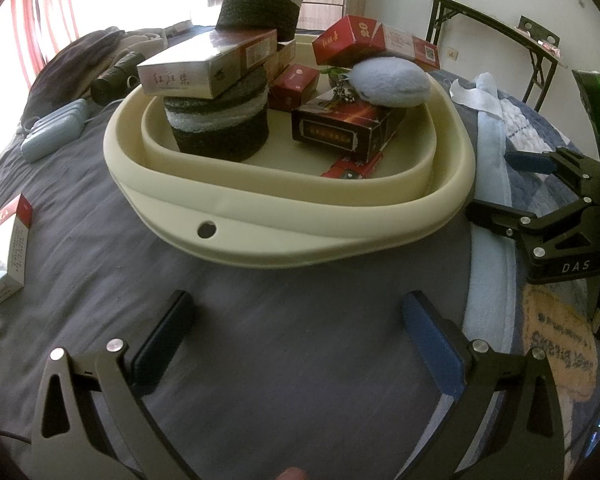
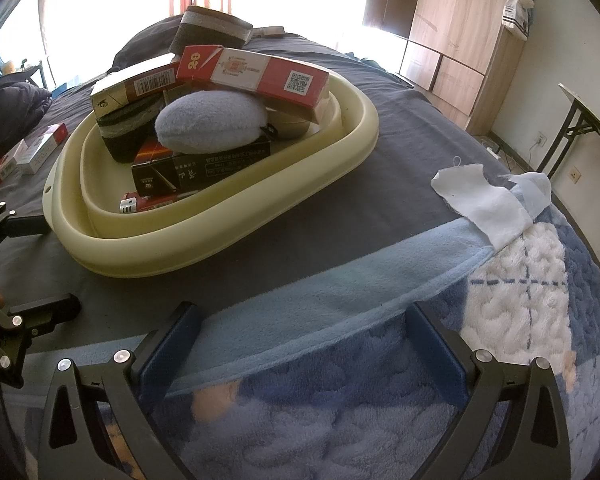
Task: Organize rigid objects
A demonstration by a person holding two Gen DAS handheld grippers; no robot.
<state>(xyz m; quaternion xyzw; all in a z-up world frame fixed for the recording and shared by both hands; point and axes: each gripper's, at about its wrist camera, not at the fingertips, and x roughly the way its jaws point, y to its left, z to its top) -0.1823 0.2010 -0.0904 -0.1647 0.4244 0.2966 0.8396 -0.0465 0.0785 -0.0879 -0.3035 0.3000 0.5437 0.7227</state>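
Observation:
A cream basin (image 1: 284, 236) (image 2: 228, 220) sits on the dark bed sheet, piled with red and dark cartons (image 1: 342, 130) (image 2: 256, 74), striped felt cylinders (image 1: 220, 124) and a pale blue plush pouch (image 1: 392, 82) (image 2: 210, 120). A red-and-white carton (image 1: 8, 248) (image 2: 44, 148) lies on the sheet left of the basin. My left gripper (image 1: 298, 312) hovers open and empty over the sheet in front of the basin. To the basin's right, my right gripper (image 2: 304, 320) (image 1: 496, 184) is open and empty above the blue blanket.
A light blue case (image 1: 54, 130) and dark clothes (image 1: 72, 68) lie at the far left of the bed. A fluffy blue-and-white blanket (image 2: 500, 300) with a white cloth (image 2: 484, 200) covers the right side. A folding table (image 1: 496, 24) and a wooden wardrobe (image 2: 460, 36) stand beyond the bed.

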